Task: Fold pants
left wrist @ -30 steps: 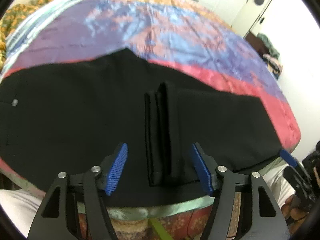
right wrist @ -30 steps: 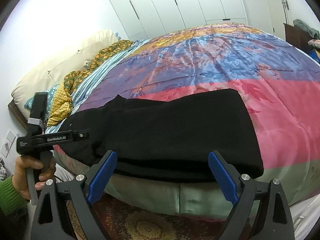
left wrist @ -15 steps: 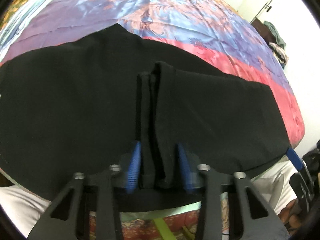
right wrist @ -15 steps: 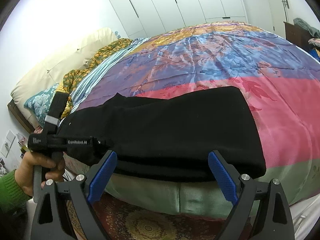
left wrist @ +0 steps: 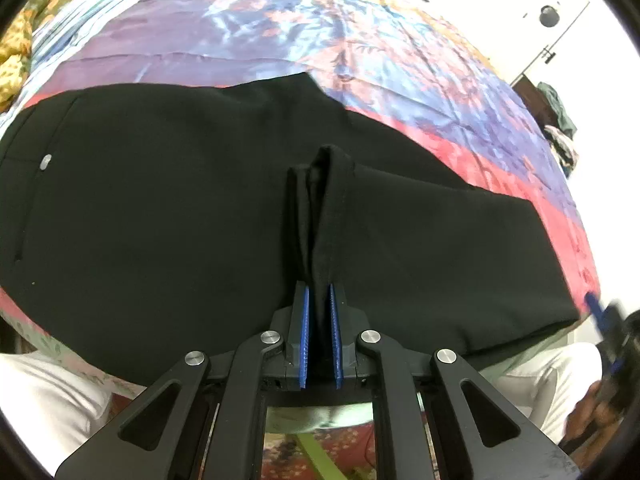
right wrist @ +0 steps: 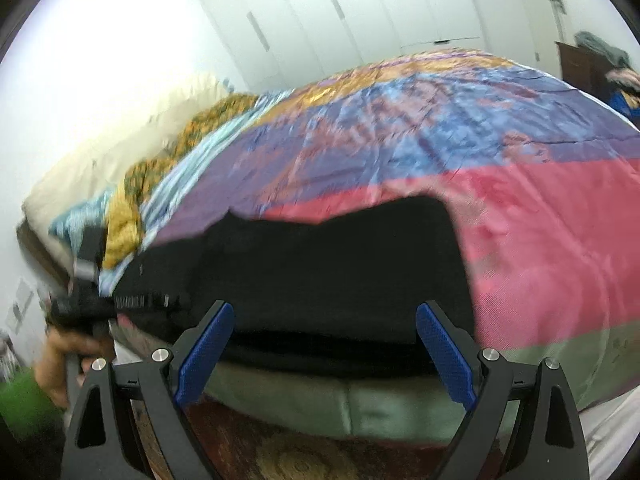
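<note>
Black pants [left wrist: 160, 220] lie flat along the near edge of the bed, waist with a small silver button [left wrist: 46, 161] to the left. My left gripper [left wrist: 319, 300] is shut on a raised fold of the pants [left wrist: 320, 200] at their near edge, mid-length. In the right wrist view the pants [right wrist: 328, 264] lie on the pink band of the cover. My right gripper [right wrist: 324, 336] is open and empty, its blue pads [right wrist: 444, 356] just short of the near edge of the pants. The left gripper [right wrist: 92, 304] shows at the left there, blurred.
The bed has a shiny patchwork cover [left wrist: 320, 40] of purple, blue, pink and green. Pillows [right wrist: 120, 160] lie at the far left. White wardrobe doors [right wrist: 360, 8] stand behind. A dark cabinet with clothes [right wrist: 592, 60] is at the right. A patterned rug [right wrist: 300, 456] is below.
My left gripper has closed on the raised fold of the pants. My right gripper has moved closer to the pant legs and stays open.
</note>
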Demonstrator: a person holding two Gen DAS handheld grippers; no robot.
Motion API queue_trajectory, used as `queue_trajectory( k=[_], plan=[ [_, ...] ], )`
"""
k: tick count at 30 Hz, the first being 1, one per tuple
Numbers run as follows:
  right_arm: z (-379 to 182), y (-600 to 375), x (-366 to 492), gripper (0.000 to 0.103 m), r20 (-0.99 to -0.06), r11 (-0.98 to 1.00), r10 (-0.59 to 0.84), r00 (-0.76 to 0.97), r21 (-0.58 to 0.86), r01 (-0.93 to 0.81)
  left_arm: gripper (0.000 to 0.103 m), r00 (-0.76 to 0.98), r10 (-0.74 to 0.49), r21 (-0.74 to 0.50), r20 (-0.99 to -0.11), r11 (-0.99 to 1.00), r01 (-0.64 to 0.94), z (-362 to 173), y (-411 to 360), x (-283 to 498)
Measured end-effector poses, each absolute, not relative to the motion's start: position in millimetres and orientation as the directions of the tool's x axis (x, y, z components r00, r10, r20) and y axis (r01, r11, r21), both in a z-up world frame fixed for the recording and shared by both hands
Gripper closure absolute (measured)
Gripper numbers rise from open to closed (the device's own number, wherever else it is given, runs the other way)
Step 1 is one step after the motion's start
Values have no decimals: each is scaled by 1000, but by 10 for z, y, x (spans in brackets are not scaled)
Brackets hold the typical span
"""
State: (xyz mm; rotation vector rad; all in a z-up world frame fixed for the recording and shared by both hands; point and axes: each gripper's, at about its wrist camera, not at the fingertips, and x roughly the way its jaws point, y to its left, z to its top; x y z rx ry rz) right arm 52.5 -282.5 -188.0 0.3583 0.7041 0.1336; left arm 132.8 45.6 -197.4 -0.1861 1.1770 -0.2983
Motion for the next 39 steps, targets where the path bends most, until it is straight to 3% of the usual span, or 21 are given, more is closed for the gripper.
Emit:
queue_trajectory(
  k=[2, 6, 8, 9, 14, 17, 20, 22, 26, 29, 31, 34, 36, 38, 39],
  plan=[
    [-1821, -2957, 660, 11, -610, 931, 246, 754, 365, -9, 95, 353, -308, -267, -883, 950, 160, -1978, 383, 1322],
    [-2139, -3010, 961, 11, -679, 875, 446, 583, 467, -126, 90, 374, -255, -184, -892, 959, 215, -1987, 240, 1274],
    [-2445, -2976, 1057, 14, -789, 898, 427, 442, 428, -105, 85, 374, -257, -186, -891, 959, 215, -2003, 240, 1270],
    [-2427, -2976, 1062, 17, -795, 905, 418, 439, 407, -125, 83, 377, -249, -180, -892, 961, 211, -2013, 237, 1276],
    [-1845, -3200, 1360, 17, -683, 845, 499, 534, 519, -126, 80, 375, -254, -184, -891, 960, 213, -2045, 194, 1305],
    [-1844, -3374, 1769, 17, -643, 798, 537, 547, 597, -82, 79, 384, -250, -177, -889, 960, 217, -2048, 189, 1293],
    [-2354, -3488, 2099, 18, -737, 810, 499, 456, 584, 56, 72, 382, -261, -190, -887, 958, 213, -2067, 187, 1299],
    [-2566, -3548, 2113, 29, -778, 822, 466, 422, 557, 117, 72, 379, -262, -191, -887, 958, 216, -2066, 179, 1296],
    [-2172, -3549, 1719, 29, -697, 798, 475, 537, 598, 70, 66, 380, -268, -187, -885, 954, 236, -2065, 142, 1285],
    [-1957, -3380, 1230, 25, -638, 795, 491, 593, 607, -4, 47, 383, -301, -223, -873, 946, 236, -2074, 131, 1263],
    [-2074, -3246, 1076, 18, -655, 800, 495, 572, 600, -5, 35, 382, -318, -241, -868, 941, 237, -2063, 110, 1238],
    [-2393, -2958, 887, 17, -753, 894, 384, 535, 447, -14, 31, 374, -317, -249, -872, 944, 218, -1973, 123, 1186],
    [-2241, -2839, 753, 17, -736, 942, 283, 615, 334, -34, 29, 400, -354, -299, -845, 934, 195, -1810, 263, 1104],
    [-2066, -2764, 642, 11, -691, 954, 251, 678, 295, -52, 15, 445, -393, -360, -805, 919, 161, -1655, 486, 1046],
    [-1995, -2741, 600, 5, -662, 953, 247, 708, 297, -56, 14, 478, -399, -386, -782, 913, 130, -1583, 651, 1034]
  ],
)
